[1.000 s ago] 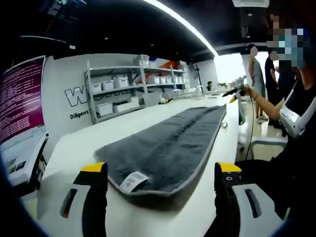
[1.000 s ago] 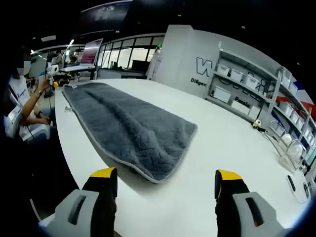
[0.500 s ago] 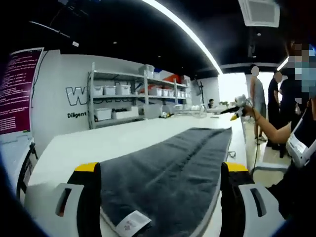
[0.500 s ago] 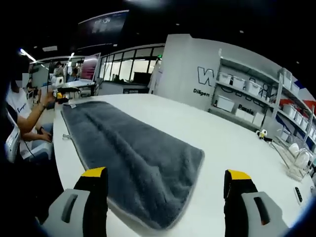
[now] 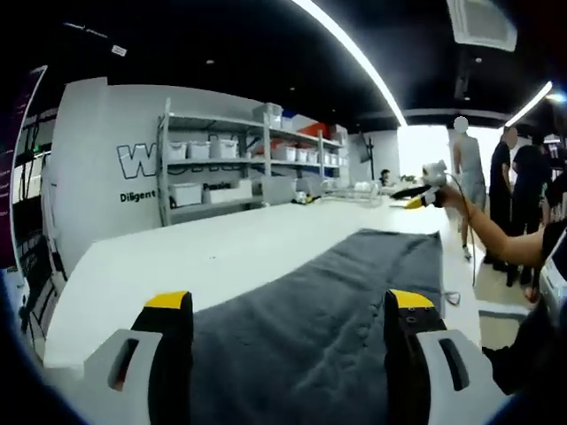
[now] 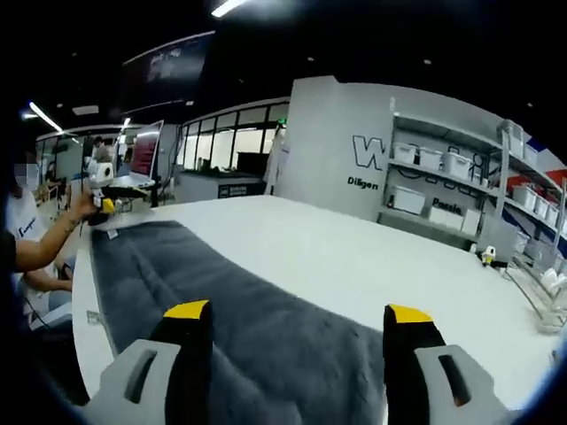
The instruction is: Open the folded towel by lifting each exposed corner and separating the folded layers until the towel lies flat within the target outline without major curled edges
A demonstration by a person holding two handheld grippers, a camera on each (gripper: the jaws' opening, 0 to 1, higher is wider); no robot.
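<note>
A long grey towel (image 5: 337, 301) lies folded lengthwise on the white table (image 5: 195, 257). My left gripper (image 5: 288, 305) is open and low over the towel's near end, one yellow-tipped jaw on each side of the cloth. A hand holds the right gripper (image 5: 423, 183) beyond the towel's far end. In the right gripper view the same towel (image 6: 204, 292) runs away to the left. My right gripper (image 6: 297, 314) is open, with the towel's other end between its jaws. The left gripper (image 6: 103, 202) sits in a hand at the far end. The towel's near edges are hidden below both views.
Metal shelves with white bins (image 5: 235, 168) stand against the lettered wall behind the table. People (image 5: 496, 190) stand at the far right. A laptop (image 6: 142, 159) sits on another desk at the back. Small items (image 6: 486, 255) lie near the table's far edge.
Both grippers have come down and forward over their ends of the towel. The near edges and the white label have dropped out of view. The jaws have stayed open.
</note>
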